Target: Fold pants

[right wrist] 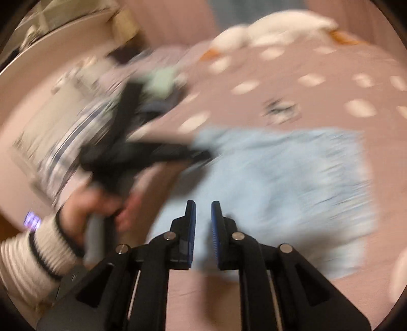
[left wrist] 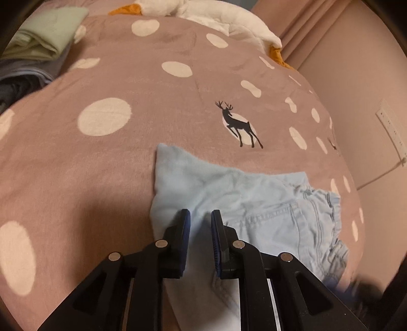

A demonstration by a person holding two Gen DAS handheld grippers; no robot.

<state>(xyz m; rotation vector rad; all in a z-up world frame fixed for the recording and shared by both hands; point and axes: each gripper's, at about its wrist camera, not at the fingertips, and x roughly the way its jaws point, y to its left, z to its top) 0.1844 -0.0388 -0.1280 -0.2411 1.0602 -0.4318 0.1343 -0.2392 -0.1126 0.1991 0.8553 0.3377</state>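
Note:
The light blue denim pants point(left wrist: 241, 203) lie folded in a compact bundle on the pink spotted bedspread point(left wrist: 114, 157). My left gripper point(left wrist: 201, 216) hovers over their near left part, jaws a little apart with nothing between them. In the blurred right wrist view the pants point(right wrist: 279, 178) spread across the middle. My right gripper point(right wrist: 203, 207) is over their near edge, jaws slightly apart and empty. The left gripper point(right wrist: 203, 154) also shows there, held by a hand in a striped sleeve, its tips at the pants' left edge.
A stack of folded clothes point(left wrist: 43, 40) with a pale green item on top lies at the far left of the bed. A white plush toy point(left wrist: 229, 17) lies at the head. A pink wall with a socket point(left wrist: 391, 127) is on the right.

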